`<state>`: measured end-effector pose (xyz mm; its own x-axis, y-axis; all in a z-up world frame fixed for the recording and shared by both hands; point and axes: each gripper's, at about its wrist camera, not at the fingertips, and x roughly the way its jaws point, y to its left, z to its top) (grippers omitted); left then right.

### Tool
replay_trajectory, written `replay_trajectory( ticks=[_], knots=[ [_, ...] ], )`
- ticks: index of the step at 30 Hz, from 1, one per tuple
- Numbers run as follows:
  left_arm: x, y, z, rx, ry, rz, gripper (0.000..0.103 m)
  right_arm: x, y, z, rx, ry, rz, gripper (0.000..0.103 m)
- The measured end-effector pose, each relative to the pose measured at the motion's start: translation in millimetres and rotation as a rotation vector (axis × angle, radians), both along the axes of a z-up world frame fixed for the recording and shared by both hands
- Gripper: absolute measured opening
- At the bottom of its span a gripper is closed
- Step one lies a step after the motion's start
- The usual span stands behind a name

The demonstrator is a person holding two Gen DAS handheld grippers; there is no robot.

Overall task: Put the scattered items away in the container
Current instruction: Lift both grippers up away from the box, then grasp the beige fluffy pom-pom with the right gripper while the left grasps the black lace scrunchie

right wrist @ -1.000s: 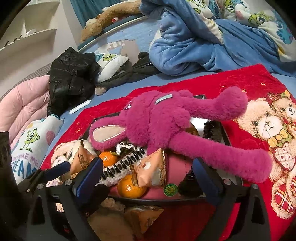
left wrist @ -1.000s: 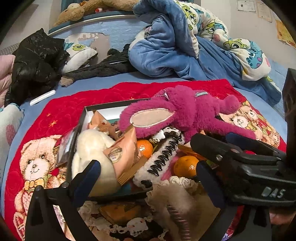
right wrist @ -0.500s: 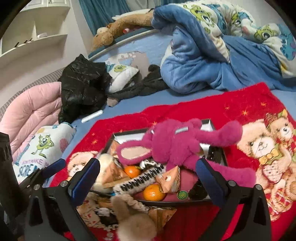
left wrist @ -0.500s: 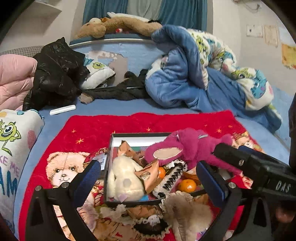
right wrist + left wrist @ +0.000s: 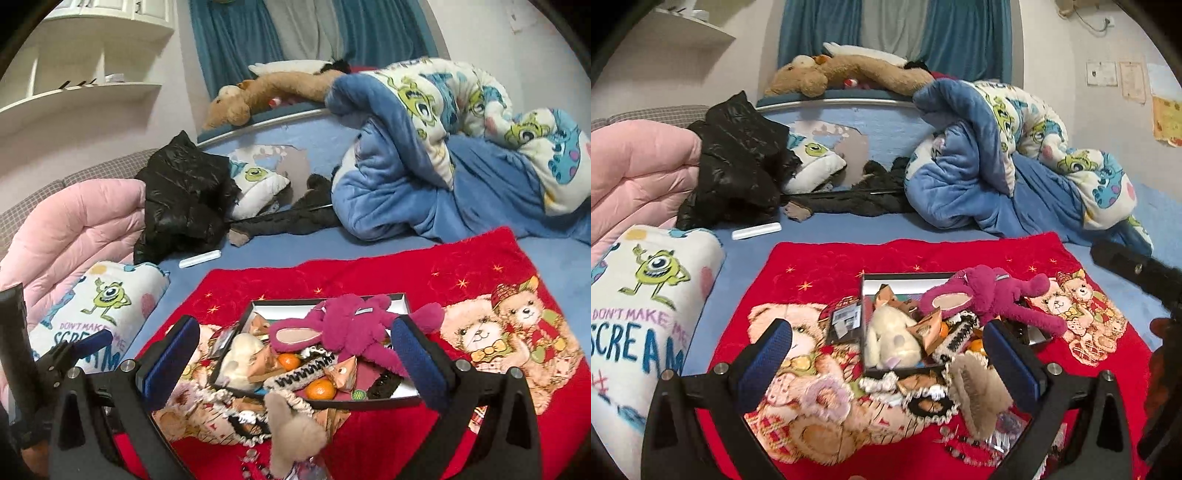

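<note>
A black-rimmed box (image 5: 905,276) (image 5: 328,300) sits on a red bear-print blanket (image 5: 820,269) (image 5: 480,266). It holds a magenta plush rabbit (image 5: 990,295) (image 5: 351,325), a cream plush (image 5: 890,339) (image 5: 242,350), oranges (image 5: 320,389), snack packets and a black-and-white hair clip (image 5: 303,369). A tan fluffy hair clip (image 5: 979,387) (image 5: 291,424), lace trims and small beads lie on the blanket in front of the box. My left gripper (image 5: 886,365) and right gripper (image 5: 295,365) are both open and empty, held back above the near side of the box.
A Monsters-print pillow (image 5: 639,295) lies left. A black jacket (image 5: 735,166), pink quilt (image 5: 635,173), blue duvet (image 5: 997,166) and white remote (image 5: 756,231) lie behind on the blue bed. The other gripper shows at the right edge (image 5: 1137,269).
Both grippers have pulled back and up from the box, so it looks smaller and farther. The plush rabbit stays lying across the box. Both grippers stay open.
</note>
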<state>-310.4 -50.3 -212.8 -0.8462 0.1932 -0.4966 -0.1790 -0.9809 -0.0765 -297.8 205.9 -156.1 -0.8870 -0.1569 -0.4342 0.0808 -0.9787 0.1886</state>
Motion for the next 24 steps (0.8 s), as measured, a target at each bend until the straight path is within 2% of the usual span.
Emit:
replay_trajectory(
  ticks=[3, 8, 24],
  knots=[
    [11, -12, -8, -0.008, -0.002, 0.01, 0.103, 17, -3, 4, -0.01, 0.032, 0.002, 0.103],
    [9, -17, -29, -0.019, -0.016, 0.009, 0.103, 28, -7, -8, -0.054, 0.041, 0.014, 0.103],
    [-17, 6, -77, -0.075, -0.073, -0.047, 0.103, 10, 4, -42, -0.087, 0.005, -0.029, 0.103]
  ],
)
